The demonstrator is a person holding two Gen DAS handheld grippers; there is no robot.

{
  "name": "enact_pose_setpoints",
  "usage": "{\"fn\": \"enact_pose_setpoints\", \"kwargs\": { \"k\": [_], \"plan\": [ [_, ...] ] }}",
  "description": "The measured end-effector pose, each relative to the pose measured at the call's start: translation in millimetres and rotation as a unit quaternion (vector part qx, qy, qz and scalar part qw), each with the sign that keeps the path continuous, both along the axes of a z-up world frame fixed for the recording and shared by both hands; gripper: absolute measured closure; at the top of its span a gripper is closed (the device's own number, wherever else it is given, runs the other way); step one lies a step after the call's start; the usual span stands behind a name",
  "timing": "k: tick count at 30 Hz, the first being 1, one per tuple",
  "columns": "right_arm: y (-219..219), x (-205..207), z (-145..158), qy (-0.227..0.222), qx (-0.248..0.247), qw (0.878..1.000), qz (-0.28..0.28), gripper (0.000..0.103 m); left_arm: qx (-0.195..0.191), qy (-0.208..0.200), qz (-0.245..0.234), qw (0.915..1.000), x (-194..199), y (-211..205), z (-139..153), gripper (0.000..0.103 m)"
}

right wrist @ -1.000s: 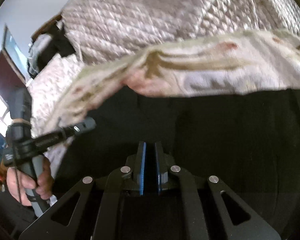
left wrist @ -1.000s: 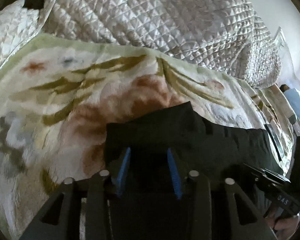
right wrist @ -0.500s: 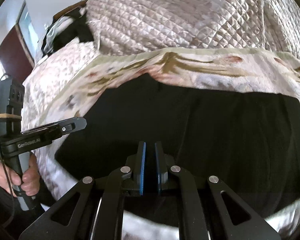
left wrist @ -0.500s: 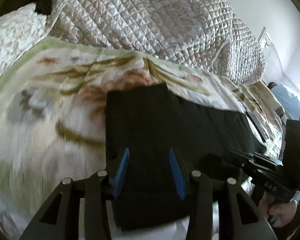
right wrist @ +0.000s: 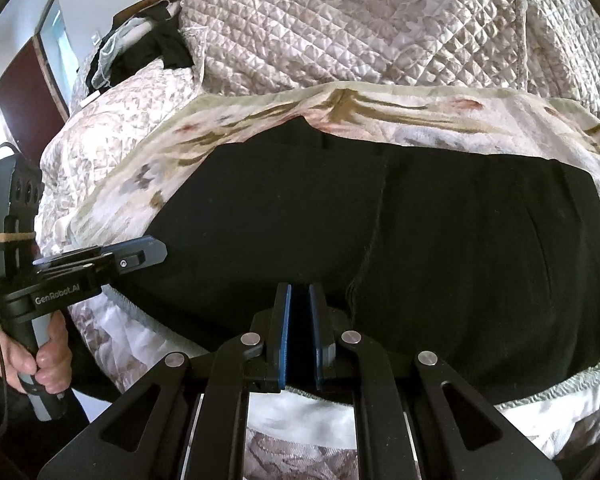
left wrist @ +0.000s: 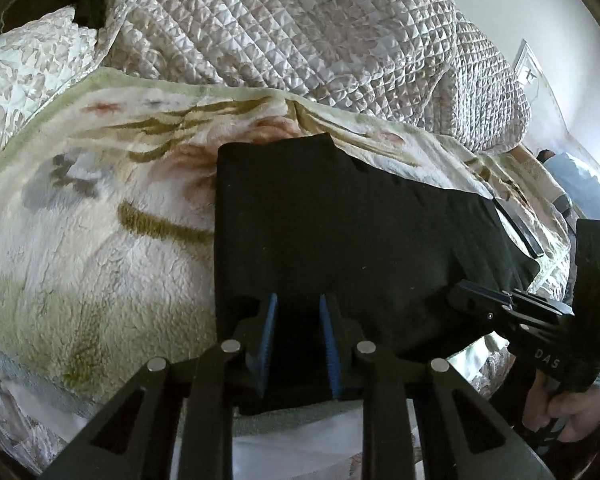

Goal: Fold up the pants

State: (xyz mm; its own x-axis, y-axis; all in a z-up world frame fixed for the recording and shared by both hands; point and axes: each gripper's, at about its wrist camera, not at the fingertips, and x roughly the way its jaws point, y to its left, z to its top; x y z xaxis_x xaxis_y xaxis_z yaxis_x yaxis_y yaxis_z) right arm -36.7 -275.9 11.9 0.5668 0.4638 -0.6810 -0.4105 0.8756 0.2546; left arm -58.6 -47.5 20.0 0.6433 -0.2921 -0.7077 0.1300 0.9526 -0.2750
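pants (left wrist: 340, 232): black, lying flat on the floral blanket (left wrist: 100, 240) on the bed, folded lengthwise into a long strip along the near edge of the bed; near hem hangs a bit over that edge in my left wrist view.
left gripper (left wrist: 298, 336): I see it at the left end of the pants, pointing down at the near edge; jaws have just been closing, blue pads still apart with black cloth between them; can't tell if the pads press it yet.
right gripper (right wrist: 300, 320): over the near edge of the pants, further along the strip; jaws nearly together, a thin dark gap between pads, looks clamped on a fold of the pants edge.
hands: I see a hand (right wrist: 40, 356) on the left gripper's handle in the right view, and a hand (left wrist: 568, 412) on the right gripper's handle in the left view.
blanket: cream, with green and pink pattern, spread under the pants, reaching the near edge of the bed.
quilt (left wrist: 300, 28): quilted, pale, bunched up at the far side of the bed behind the blanket.
dark clothes (right wrist: 160, 52): piled at the far left corner of the bed.
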Motion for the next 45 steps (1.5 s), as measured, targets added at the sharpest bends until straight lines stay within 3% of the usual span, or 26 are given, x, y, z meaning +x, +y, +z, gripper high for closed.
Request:
{"fn": "enact_pose_setpoints", "kwargs": {
  "k": [8,12,18,30,32,45],
  "plan": [
    [-3.0,-3.3,2.2,-0.005,-0.003,1.0,-0.003,0.095,0.007,0.0,0.0,1.0,-1.0,-1.2,1.5,0.077],
    [-11.3,1.0,0.7,0.009,0.025,0.999,-0.021,0.095,0.007,0.007,0.004,0.9999,1.9,-2.6,2.3,0.077],
    [-19.3,9.5,7.9,0.006,0.015,0.998,-0.063,0.095,0.016,0.015,0.011,0.9997,9.0,-5.7,8.9,0.074],
    [2.3,18.9,12.0,-0.014,0.004,0.999,-0.033,0.095,0.06,0.011,0.029,0.9977,30.9,-8.5,16.6,0.074],
    [-2.1,24.9,1.7,0.006,0.002,0.999,-0.041,0.095,0.061,0.012,0.029,0.9976,33.9,-8.6,13.3,0.074],
    [-47.1,22.0,3.7,0.005,0.028,0.993,-0.119,0.094,0.077,-0.021,0.022,0.9966,25.1,-19.2,3.5,0.062]
  ]
}}
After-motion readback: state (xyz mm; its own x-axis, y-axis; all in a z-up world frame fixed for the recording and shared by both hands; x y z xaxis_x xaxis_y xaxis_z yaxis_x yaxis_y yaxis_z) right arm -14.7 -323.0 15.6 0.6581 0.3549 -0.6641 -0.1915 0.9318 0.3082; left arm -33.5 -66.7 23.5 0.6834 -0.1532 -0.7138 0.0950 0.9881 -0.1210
